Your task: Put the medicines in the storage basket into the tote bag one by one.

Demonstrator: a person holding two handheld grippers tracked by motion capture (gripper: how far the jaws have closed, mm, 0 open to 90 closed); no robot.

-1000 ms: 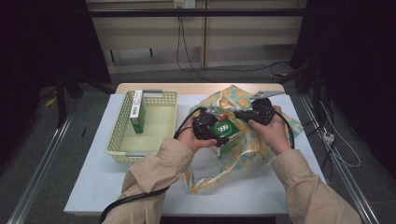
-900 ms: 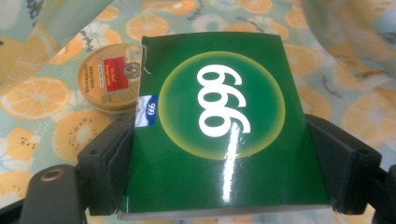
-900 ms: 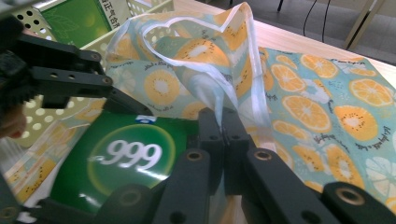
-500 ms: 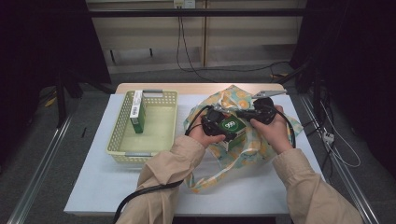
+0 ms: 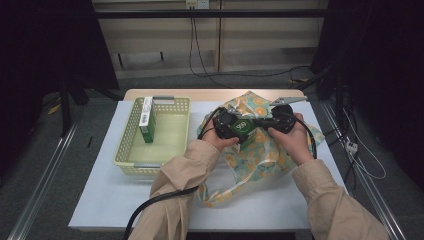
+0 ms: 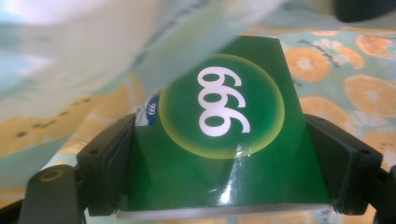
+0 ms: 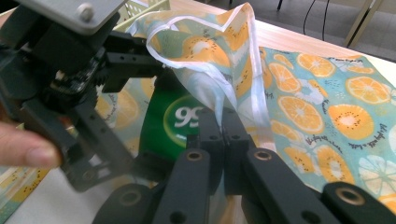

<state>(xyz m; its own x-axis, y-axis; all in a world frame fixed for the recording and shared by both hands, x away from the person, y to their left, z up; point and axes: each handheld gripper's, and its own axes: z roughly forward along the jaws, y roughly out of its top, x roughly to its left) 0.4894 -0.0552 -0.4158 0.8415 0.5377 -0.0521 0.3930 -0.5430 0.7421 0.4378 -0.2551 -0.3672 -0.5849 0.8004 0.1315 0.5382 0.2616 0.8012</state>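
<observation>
Holding a green box (image 6: 224,135) in my left tool (image 5: 231,125), I have it clenched squarely between the two black jaws, one on each side face. The box is glossy dark green, with a pale yellow-green ringed disc on its top face carrying white numerals; a small blue patch with white numerals sits at one edge. Light reflects off the near end of its top. It sits over the fruit-print bag (image 5: 260,150), about mid-tabletop, right of the basket (image 5: 131,135).

My right tool (image 7: 224,126) is closed on a fold of the bag's thin fabric, jaws pressed together, with the white-hemmed edge rising from them. In the right gripper view the green box lies just behind that raised fold, partly covered by it. The bag is pale teal with orange slices and kiwi-like rounds, crumpled, spread on the white tabletop (image 5: 110,200).

A second, taller green-and-white box (image 5: 147,120) stands upright in the yellow basket, at its far left.
</observation>
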